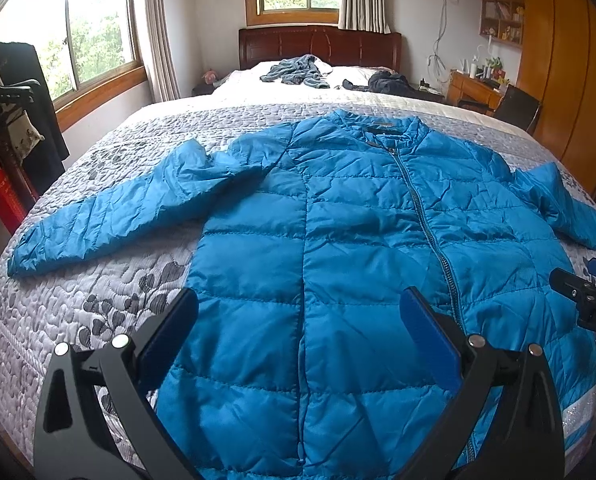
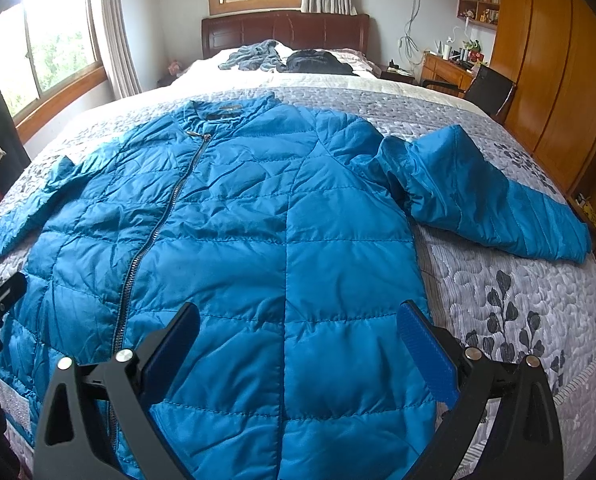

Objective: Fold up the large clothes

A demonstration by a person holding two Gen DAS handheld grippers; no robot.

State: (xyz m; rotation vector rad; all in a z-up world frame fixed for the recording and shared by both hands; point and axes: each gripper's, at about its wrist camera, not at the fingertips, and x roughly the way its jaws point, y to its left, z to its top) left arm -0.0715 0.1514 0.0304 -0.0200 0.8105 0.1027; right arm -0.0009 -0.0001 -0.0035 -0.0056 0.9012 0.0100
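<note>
Where quilted bed (image 1: 98, 304) spans frame: one blue puffer jacket (image 1: 338, 240) laid flat, front up, zipped, two sleeves spread. Left gripper (image 1: 298, 320) released, empty, over hem. Right gripper (image 2: 298, 324) likewise. Two crumpled garments (image 1: 294, 70) near headboard.

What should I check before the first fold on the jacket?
1. Jacket lying flat, front up on the bed: ok.
2. Zipper closed: ok along the part in view; hem end cannot tell.
3. Both sleeves spread out to the sides, left sleeve, right sleeve: ok, though wrinkled.
4. Left gripper open and empty: ok.
5. Right gripper open and empty: ok.
6. Other clothes clear of the jacket, up by the headboard: ok.
</note>
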